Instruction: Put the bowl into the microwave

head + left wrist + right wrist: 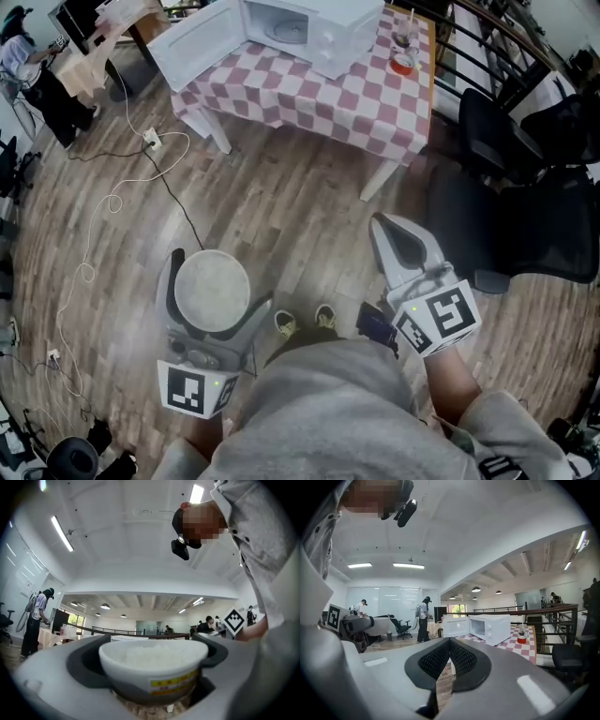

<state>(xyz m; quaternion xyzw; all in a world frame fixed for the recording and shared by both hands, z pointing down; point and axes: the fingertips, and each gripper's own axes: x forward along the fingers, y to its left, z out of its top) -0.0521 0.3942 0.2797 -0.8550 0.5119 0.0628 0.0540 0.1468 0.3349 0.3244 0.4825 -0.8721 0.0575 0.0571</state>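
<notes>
L tool (215,284) gripping bowl (152,660) w/ white contents, held over wood floor (281,206), well short of desk (347,103). R tool (403,246) clenched shut, nothing in it. Microwave (319,28) on desk, door (192,42) swung open toward desk's left edge.

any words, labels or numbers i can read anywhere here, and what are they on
Nothing here reads as words.
On the bowl, a label: yellow and red bands with print, too blurred to read.
On the marker cubes: black-and-white square patterns, no letters or numbers.
On the microwave: any print is too small to read.
</notes>
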